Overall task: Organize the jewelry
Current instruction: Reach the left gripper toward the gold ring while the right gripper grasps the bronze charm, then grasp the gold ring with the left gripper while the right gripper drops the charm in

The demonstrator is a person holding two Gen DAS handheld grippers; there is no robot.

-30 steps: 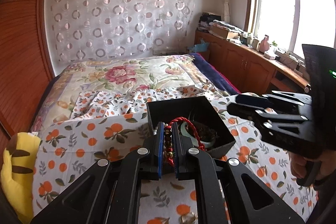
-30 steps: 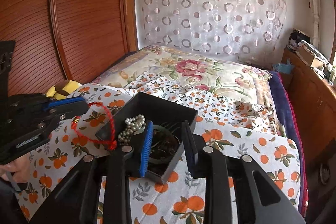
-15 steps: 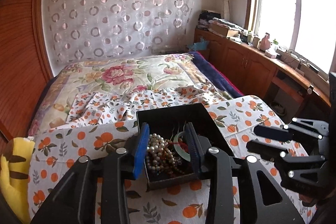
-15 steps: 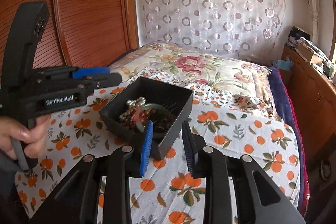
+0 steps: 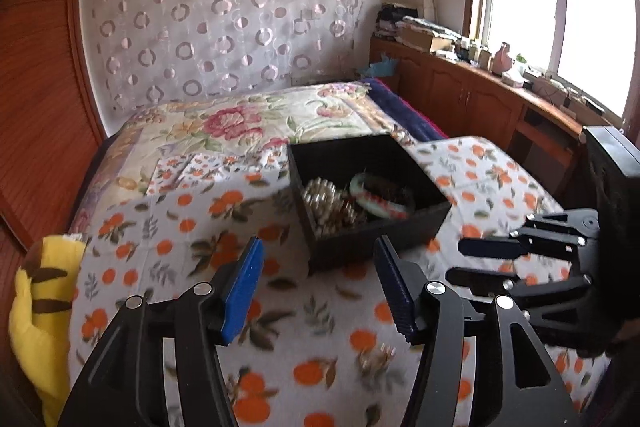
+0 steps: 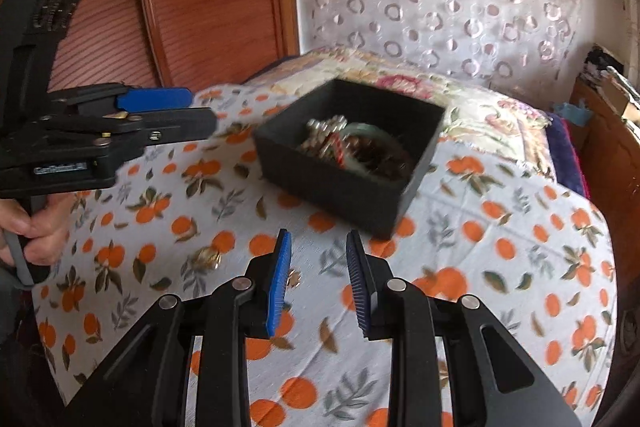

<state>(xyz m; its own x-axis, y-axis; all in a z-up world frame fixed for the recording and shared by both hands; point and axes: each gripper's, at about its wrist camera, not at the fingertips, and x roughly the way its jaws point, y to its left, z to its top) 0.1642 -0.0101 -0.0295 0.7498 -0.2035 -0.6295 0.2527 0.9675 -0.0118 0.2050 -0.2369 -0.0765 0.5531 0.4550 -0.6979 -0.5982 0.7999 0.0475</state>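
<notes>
Since a second ago the red bracelet has left the left gripper (image 5: 318,281), whose empty jaws are opening. Only the right view shows gold trinkets (image 6: 206,257) on the cloth (image 6: 500,227). Box (image 6: 348,151) sits corner-forward; right gripper (image 6: 316,281) parted, empty.

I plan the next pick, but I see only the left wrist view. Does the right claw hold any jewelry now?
Observer: No. In the right wrist view, the right claw has nothing between its pads.
Operator: Is there loose jewelry on the cloth near it?
Observer: Yes. A small gold piece, blurred, lies on the orange-print cloth, left of that claw's tips.
Operator: What is behind my left claw?
Observer: The left claw, its jaws opening and with nothing between them, is held by a hand wrapped around its handle.
</notes>
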